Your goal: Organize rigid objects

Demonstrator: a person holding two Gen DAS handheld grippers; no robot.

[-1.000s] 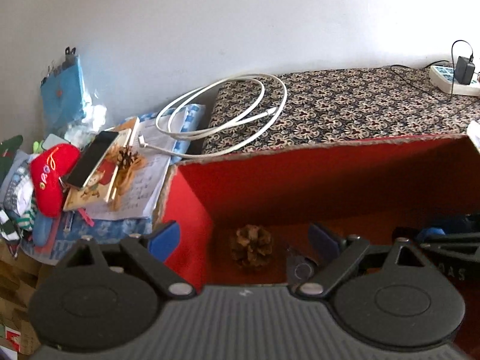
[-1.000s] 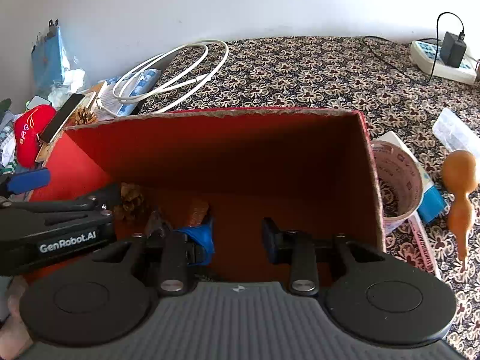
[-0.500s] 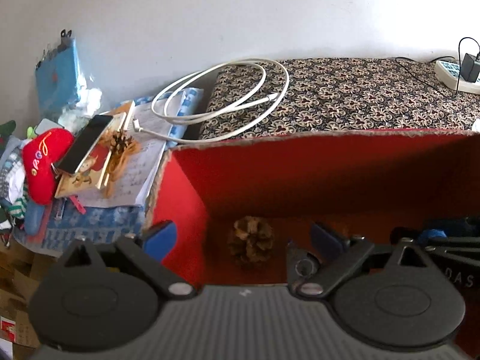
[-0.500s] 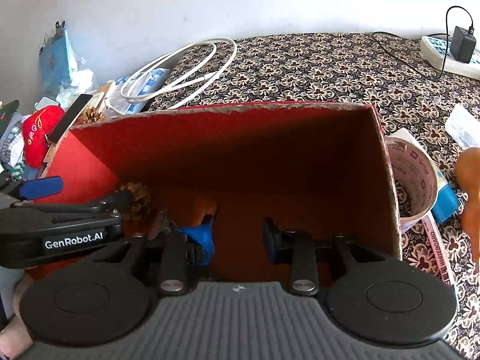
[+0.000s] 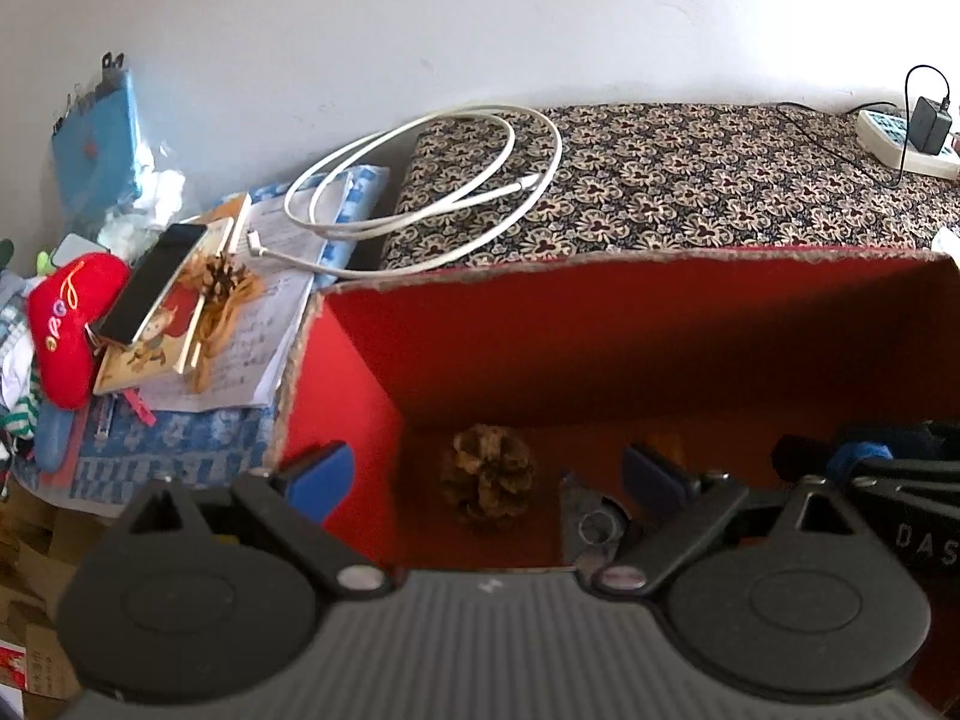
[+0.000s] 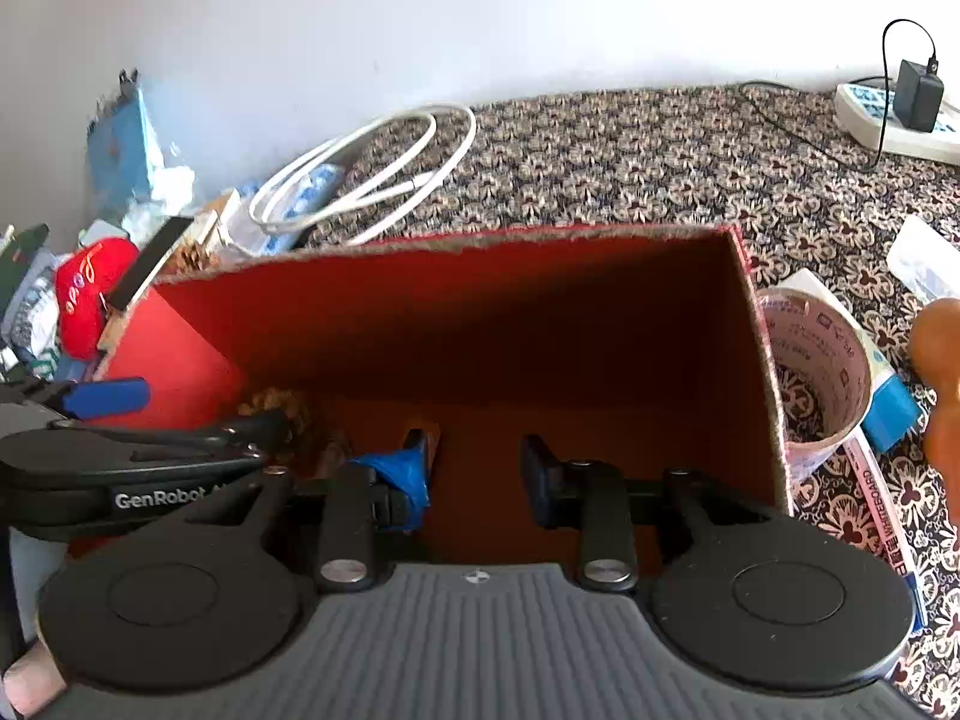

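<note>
Jaws of the left gripper (image 5: 486, 468) stand wide apart with nothing in them. The pine cone (image 5: 489, 474) lies right between them, on the floor of the red box (image 5: 360, 360), near its left wall. The right gripper (image 6: 474, 468) is part open and empty, farther from the cone.
</note>
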